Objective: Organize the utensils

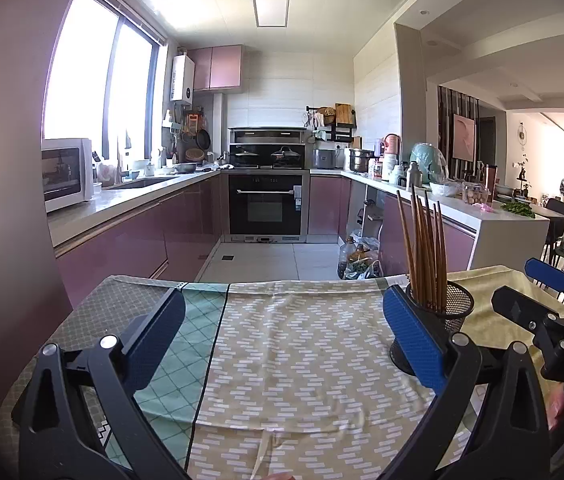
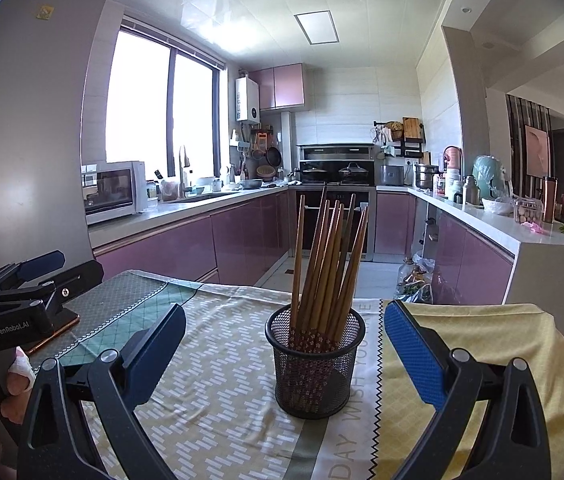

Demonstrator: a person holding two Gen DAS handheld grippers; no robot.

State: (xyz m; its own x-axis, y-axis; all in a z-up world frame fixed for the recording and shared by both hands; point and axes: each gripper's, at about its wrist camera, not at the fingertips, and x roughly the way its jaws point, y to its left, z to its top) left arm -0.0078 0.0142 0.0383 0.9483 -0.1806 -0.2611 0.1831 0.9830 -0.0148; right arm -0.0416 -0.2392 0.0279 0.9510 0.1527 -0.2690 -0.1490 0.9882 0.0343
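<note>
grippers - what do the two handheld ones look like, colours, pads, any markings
Both match: black plastic frames with triangular cut-outs and silver pivot bolts, ending in two flat fingers faced with blue textured pads. The left gripper shows white "GenRobot.AI" lettering on its body in the right wrist view; the right gripper shows raised "DAS" letters in the left wrist view. No cables or sleeves are visible. One finger of the hand holding the left one wears a white wrap.

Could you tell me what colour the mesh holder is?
Black mesh holder, clearest in the right wrist view.
</note>
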